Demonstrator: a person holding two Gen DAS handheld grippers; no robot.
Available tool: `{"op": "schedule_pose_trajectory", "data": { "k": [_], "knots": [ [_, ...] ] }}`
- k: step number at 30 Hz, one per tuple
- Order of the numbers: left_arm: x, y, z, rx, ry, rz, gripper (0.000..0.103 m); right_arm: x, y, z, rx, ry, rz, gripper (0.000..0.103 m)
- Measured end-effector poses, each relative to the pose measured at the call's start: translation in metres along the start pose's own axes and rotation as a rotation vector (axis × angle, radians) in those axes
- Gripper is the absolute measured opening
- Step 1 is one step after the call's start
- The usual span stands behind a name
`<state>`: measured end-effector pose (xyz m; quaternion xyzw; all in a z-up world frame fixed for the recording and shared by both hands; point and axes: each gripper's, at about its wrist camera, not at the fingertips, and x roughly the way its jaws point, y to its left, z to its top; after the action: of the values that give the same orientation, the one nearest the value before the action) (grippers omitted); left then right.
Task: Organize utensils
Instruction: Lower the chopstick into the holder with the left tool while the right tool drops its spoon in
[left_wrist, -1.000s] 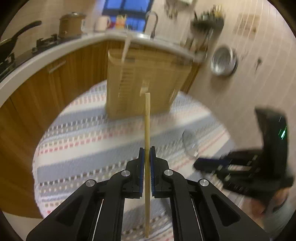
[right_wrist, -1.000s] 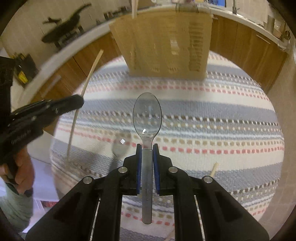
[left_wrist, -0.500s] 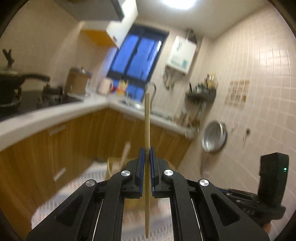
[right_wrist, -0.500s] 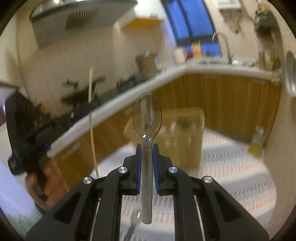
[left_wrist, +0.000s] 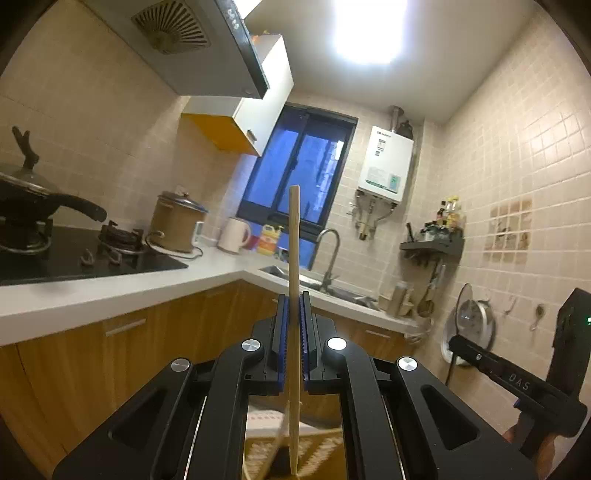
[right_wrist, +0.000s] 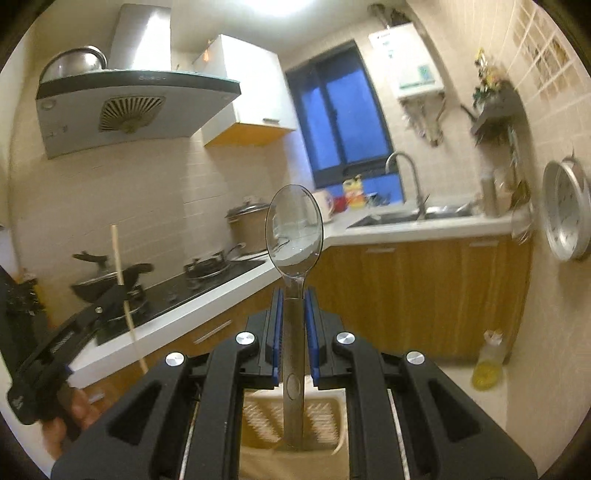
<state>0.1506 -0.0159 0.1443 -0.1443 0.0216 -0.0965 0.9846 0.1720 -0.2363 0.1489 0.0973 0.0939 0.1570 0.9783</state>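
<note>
My left gripper (left_wrist: 294, 295) is shut on a wooden chopstick (left_wrist: 294, 236) and holds it upright, tip up. Its lower end hangs over the tan slotted utensil holder (left_wrist: 321, 454), where another chopstick (left_wrist: 275, 443) leans. My right gripper (right_wrist: 294, 291) is shut on a clear plastic spoon (right_wrist: 294, 230), bowl up, with its handle end just above the utensil holder (right_wrist: 325, 417). The left gripper with its chopstick (right_wrist: 122, 273) shows at the left of the right wrist view. The right gripper body (left_wrist: 517, 384) shows at the right of the left wrist view.
A white counter (left_wrist: 110, 288) on wooden cabinets wraps the room, with a black stove and pan (left_wrist: 33, 218), a brown cooker (left_wrist: 177, 221), a sink and tap (right_wrist: 406, 184). A pot lid (right_wrist: 565, 221) hangs on the right tiled wall. A yellow bottle (right_wrist: 487, 365) stands on the floor.
Both grippers have tilted up from facing the striped cloth to facing the kitchen. The chopstick and spoon now stand upright above the utensil holder, which has dropped to the bottom of both views.
</note>
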Motion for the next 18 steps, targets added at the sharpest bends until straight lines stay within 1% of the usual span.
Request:
{"op": "schedule_pose_trajectory", "data": {
  "k": [2, 7, 9, 14, 18],
  "knots": [
    [0.01, 0.004, -0.006, 0.011, 0.002, 0.016, 0.003, 0.01, -0.001, -0.008, -0.017, 0.006, -0.008, 0.01],
    [0.027, 0.015, -0.028, 0.017, 0.022, 0.046, 0.003, 0.029, -0.001, -0.03, -0.053, -0.014, -0.034, 0.01],
    [0.032, 0.022, -0.036, 0.012, 0.038, 0.057, 0.003, 0.035, -0.008, -0.037, -0.041, -0.009, -0.02, 0.01],
    [0.041, 0.034, -0.054, -0.008, 0.088, 0.084, 0.004, 0.043, -0.015, -0.053, -0.042, 0.002, -0.019, 0.01],
    [0.04, 0.032, -0.061, 0.013, 0.091, 0.092, 0.004, 0.044, -0.015, -0.062, -0.062, 0.008, -0.012, 0.01]
  ]
}}
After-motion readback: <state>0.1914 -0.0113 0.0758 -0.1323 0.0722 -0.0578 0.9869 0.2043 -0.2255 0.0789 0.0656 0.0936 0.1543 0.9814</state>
